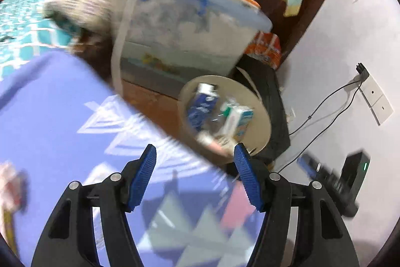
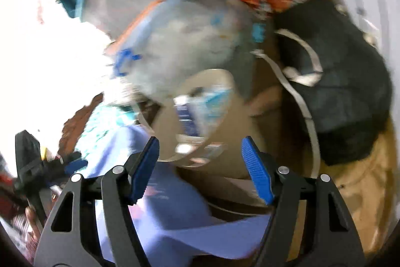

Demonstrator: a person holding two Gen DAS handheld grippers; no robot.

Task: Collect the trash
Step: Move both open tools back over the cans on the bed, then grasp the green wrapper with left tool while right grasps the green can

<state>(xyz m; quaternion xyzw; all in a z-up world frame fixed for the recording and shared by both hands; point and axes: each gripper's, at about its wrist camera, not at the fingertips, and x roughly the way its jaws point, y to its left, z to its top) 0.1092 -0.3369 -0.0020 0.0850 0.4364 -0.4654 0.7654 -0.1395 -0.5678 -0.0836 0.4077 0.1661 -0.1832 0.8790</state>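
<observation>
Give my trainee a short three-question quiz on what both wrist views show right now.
1. True or false: the left tool is gripping a carton.
2. Where do the blue carton and the white-green carton lie? A) on the purple mat B) in the round beige bin C) in the lidded plastic box
3. Fill in: the right tool is ____ and holds nothing.

Key: 1 false; 2 B; 3 open.

The right claw gapes empty above a round bin holding cartons.
</observation>
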